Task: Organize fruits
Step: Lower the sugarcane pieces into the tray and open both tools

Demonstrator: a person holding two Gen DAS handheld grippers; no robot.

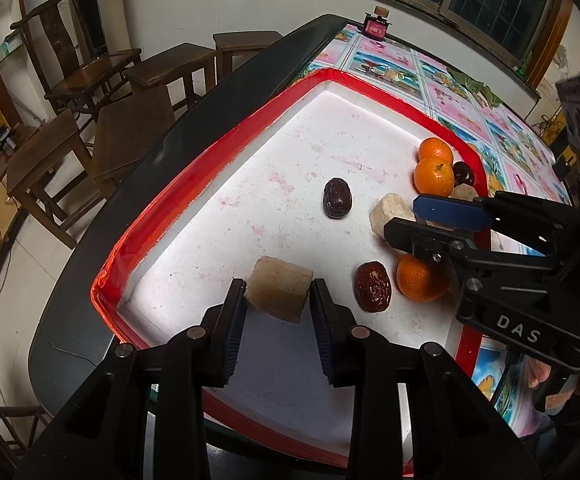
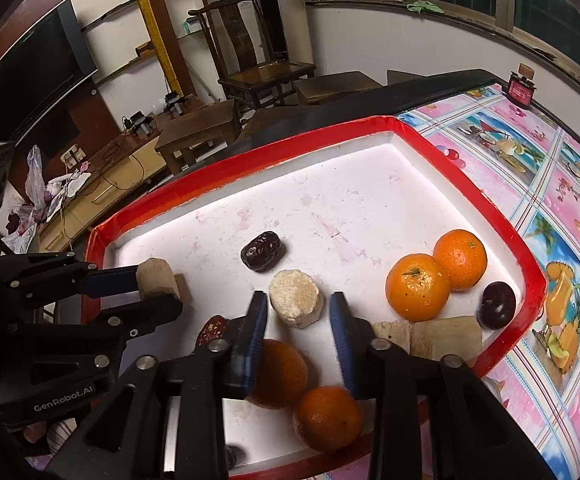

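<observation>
Gripping a pale cane chunk (image 1: pixel 280 294) between its pads, the left gripper (image 1: pixel 278 298) held that piece low over the near-left corner of the tray (image 1: pixel 218 148), so sorting was in hand: like pieces were being gathered. The right gripper (image 2: pixel 299 312) stood with its jaws apart around a second, rounder chunk (image 2: pixel 296 304), a gap showing on both sides, so it clasped nothing. Its next move, I judged, called for closing squarely on that chunk without nudging the oranges (image 2: pixel 436 280) just beside it. Outward from the fingers, a dark date (image 2: pixel 263 256) lay mid-tray, a redder date (image 1: pixel 373 286) near an orange (image 1: pixel 420 278), and a plum (image 2: pixel 496 305) sat against the red rim by two more cane pieces (image 2: pixel 446 338).
</observation>
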